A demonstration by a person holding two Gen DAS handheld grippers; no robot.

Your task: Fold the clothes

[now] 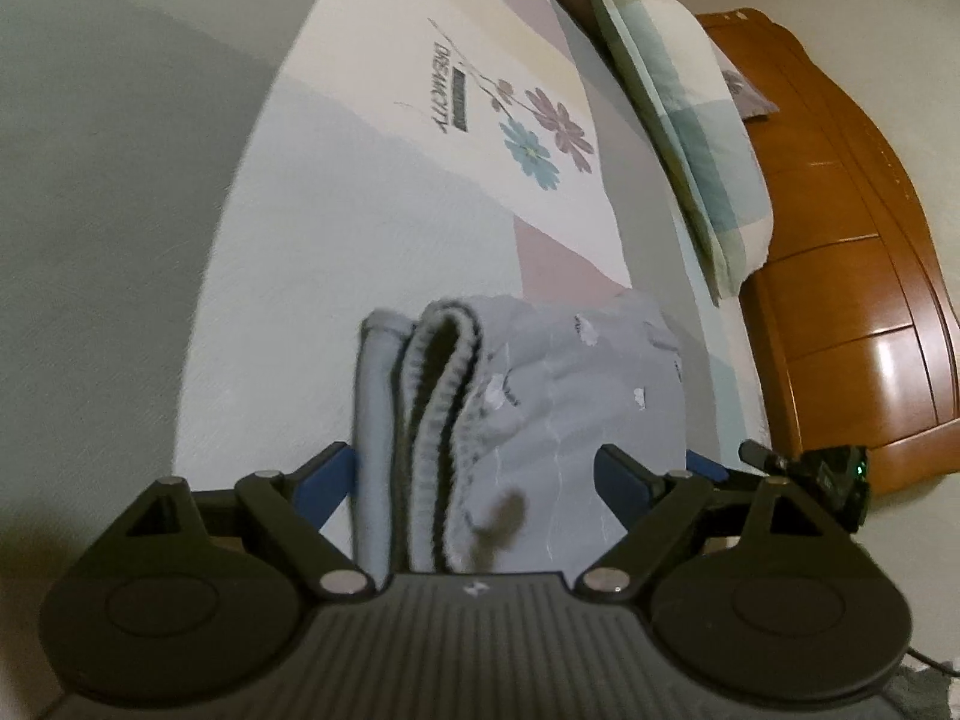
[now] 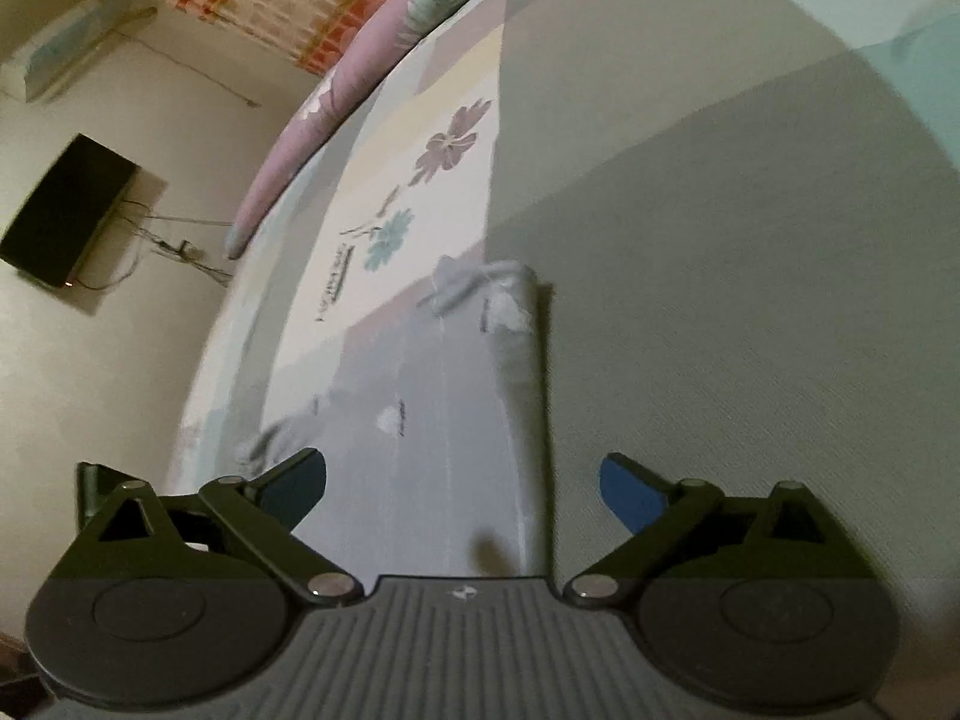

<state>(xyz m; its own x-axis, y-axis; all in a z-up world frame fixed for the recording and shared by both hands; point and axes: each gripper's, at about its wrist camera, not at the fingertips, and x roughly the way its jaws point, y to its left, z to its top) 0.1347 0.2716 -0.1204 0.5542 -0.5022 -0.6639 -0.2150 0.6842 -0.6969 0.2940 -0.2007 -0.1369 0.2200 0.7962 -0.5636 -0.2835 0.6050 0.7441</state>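
on the bed [image 1: 420, 228], close to its near edge, lies a folded grey garment [image 1: 540, 384] with small white marks on it; a ribbed dark-and-light band [image 1: 441, 420] is doubled over at its left end in the left wrist view. the bedsheet [image 2: 690, 240] under it is a patchwork of pale blocks with purple and teal flowers [image 1: 546, 132] and some printed lettering. no container shows in either view. a checked pillow [image 1: 690, 138] lies on the far right of the bed against a wooden headboard [image 1: 852, 276].

the left gripper [image 1: 474, 474] points down at a slant over the near edge of the garment, its 2 blue-padded fingers [image 1: 618, 480] spread wide; the cloth lies between them, but the pads do not press on it. the right gripper [image 2: 462, 486] also tilts downward, its jaws wide apart, with the garment [image 2: 462, 396] stretching away between them and untouched by either pad. in the left wrist view part of the other gripper [image 1: 834, 474] shows at the right, just beside the garment's edge. a dark screen [image 2: 66, 210] hangs on the wall at far left in the right wrist view.
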